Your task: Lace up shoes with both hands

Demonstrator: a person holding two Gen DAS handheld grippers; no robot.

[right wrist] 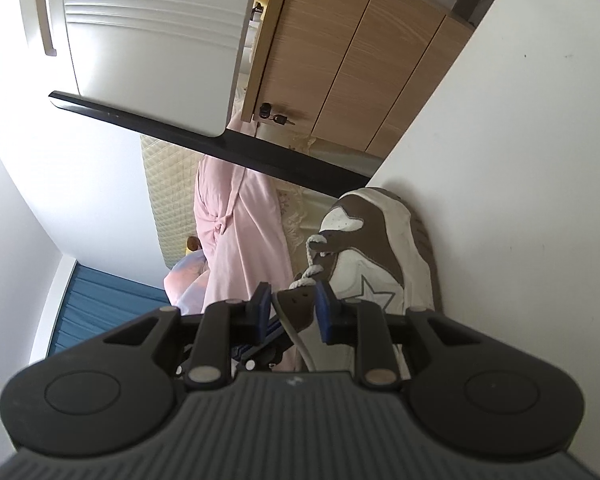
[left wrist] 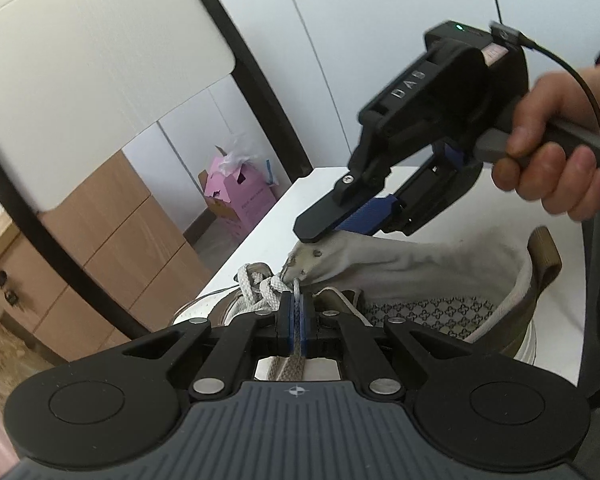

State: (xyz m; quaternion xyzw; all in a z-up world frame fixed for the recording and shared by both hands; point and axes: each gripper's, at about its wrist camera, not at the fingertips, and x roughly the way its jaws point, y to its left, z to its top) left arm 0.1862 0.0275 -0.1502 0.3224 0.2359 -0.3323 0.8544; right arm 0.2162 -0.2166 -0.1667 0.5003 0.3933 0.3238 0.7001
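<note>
A brown and white sneaker (right wrist: 376, 240) lies on the white table (right wrist: 520, 160), and its open collar (left wrist: 420, 312) shows in the left wrist view. My left gripper (left wrist: 296, 316) is shut on the grey flat shoelace (left wrist: 294, 360), just below the laced eyelets (left wrist: 268, 288). My right gripper (right wrist: 293, 312) comes in from the right in a person's hand (left wrist: 552, 152). Its blue pads stand apart on either side of the shoe's eyelet flap (right wrist: 300, 320), with a thin gap on the left side. One black finger (left wrist: 320, 224) rests over the flap's top edge.
A black frame bar (left wrist: 240, 60) crosses in front of white cupboard doors. Wooden cabinets (left wrist: 120, 240) and a pink box (left wrist: 236, 196) stand on the floor past the table's far edge. A pink garment (right wrist: 240, 240) hangs behind the shoe. The right gripper's cable (left wrist: 596, 120) loops down at the right.
</note>
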